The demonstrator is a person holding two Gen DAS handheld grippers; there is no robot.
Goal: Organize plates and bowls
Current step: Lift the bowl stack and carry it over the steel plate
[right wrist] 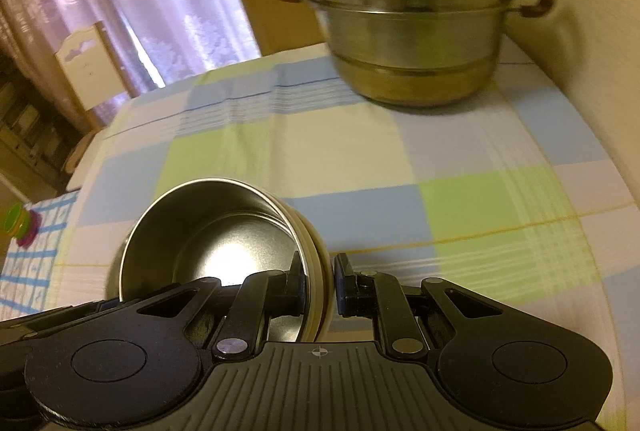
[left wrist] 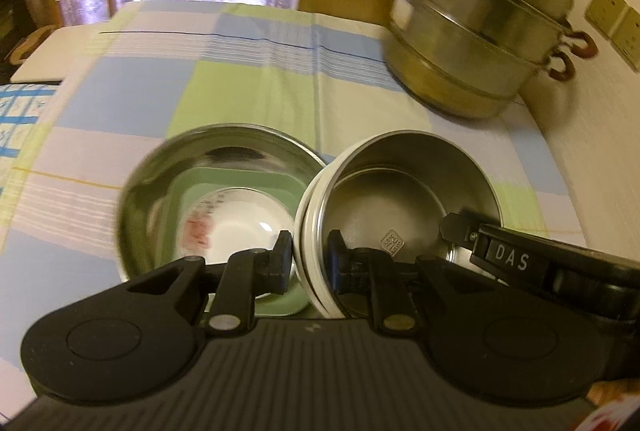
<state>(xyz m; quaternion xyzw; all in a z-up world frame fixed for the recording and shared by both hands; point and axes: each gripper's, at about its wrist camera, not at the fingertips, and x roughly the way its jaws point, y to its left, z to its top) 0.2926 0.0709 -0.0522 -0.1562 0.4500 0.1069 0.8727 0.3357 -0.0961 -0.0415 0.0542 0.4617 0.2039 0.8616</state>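
A white bowl with a steel lining (left wrist: 392,199) (right wrist: 224,231) hangs tilted a little above the checked tablecloth (left wrist: 248,91). My left gripper (left wrist: 309,255) is shut on its left rim, one finger inside and one outside. My right gripper (right wrist: 320,279) is shut on the opposite rim and shows in the left wrist view as a black clamp (left wrist: 456,235) marked DAS. Just left of the held bowl stands a wide steel bowl (left wrist: 160,183) holding a green square dish (left wrist: 224,183), with a white bowl with red print (left wrist: 240,215) nested inside.
A tall steel steamer pot (left wrist: 472,31) (right wrist: 412,23) with brown handles stands at the back right near the wall. A blue checked cloth (right wrist: 36,251) with coloured cups (right wrist: 20,221) lies off the table's left side. Curtains hang behind.
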